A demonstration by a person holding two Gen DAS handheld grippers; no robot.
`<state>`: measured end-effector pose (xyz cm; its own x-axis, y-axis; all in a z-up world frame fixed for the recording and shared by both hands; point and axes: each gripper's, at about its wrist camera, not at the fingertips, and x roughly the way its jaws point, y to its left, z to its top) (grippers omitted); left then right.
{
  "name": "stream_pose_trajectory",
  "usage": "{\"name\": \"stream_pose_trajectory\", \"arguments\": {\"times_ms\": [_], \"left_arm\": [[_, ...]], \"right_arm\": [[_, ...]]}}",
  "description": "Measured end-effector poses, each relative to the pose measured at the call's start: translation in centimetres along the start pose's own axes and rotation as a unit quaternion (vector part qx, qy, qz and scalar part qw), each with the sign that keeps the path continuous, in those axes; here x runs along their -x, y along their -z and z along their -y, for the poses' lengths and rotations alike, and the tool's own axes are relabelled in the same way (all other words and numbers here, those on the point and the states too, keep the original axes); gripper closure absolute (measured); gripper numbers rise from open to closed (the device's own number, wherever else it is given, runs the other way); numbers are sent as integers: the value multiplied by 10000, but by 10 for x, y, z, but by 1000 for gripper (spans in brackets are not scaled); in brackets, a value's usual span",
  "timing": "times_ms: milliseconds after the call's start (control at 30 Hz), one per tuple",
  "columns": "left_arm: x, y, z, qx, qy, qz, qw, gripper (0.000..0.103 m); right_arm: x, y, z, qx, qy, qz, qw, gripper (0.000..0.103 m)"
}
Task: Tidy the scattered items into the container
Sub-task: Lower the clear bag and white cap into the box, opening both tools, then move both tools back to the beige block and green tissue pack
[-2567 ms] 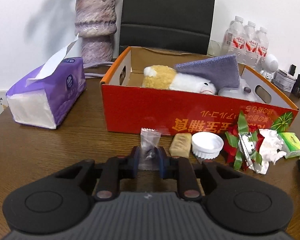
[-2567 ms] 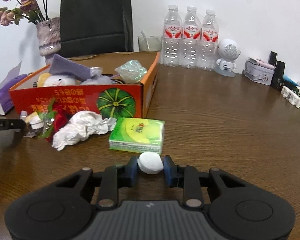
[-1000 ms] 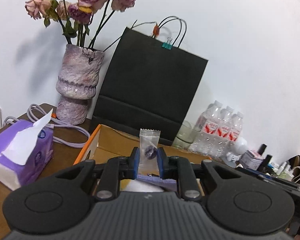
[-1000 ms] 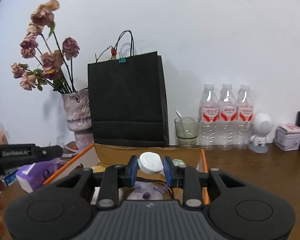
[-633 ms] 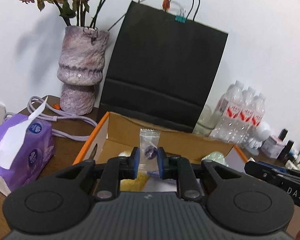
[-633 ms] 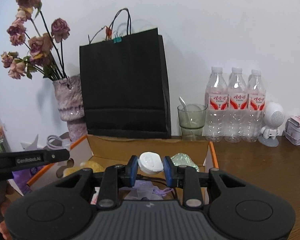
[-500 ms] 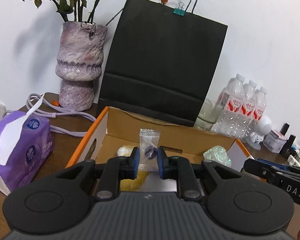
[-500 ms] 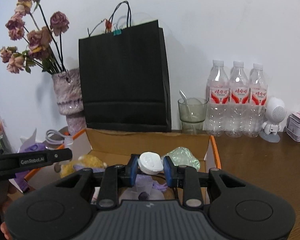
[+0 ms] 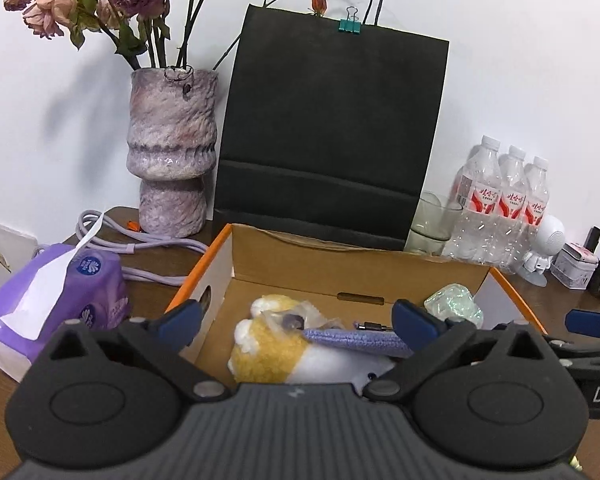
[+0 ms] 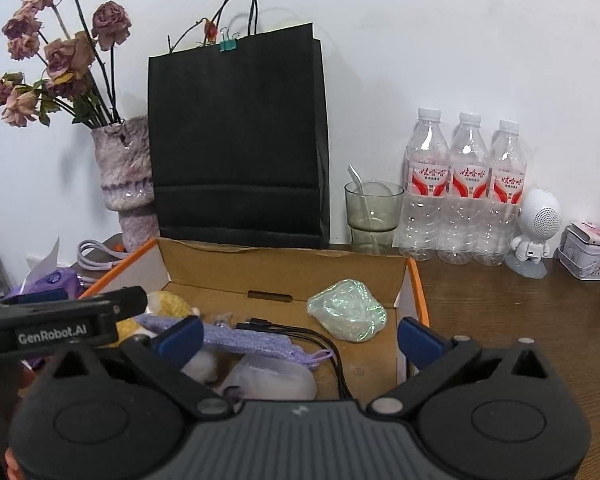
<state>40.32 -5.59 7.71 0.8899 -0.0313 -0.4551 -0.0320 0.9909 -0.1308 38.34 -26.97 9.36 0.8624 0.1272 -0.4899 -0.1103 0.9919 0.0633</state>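
Over the box, both grippers, left and right, have just sprung open (nothing between); withdraw straight upward, avoiding the rim.

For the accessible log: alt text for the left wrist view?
Left gripper hangs open and empty over an orange cardboard box holding a yellow-and-white plush toy, a purple cloth and a clear packet. A black paper bag stands behind.
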Motion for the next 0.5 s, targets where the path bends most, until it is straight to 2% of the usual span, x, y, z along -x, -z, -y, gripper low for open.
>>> {"name": "stream_pose_trajectory", "arguments": {"times_ms": [500], "left_arm": [[1,1,-3,55,-30,-38,10000,0]], "right_arm": [[-3,0,1,-3,66,-94,9999,0]]}}
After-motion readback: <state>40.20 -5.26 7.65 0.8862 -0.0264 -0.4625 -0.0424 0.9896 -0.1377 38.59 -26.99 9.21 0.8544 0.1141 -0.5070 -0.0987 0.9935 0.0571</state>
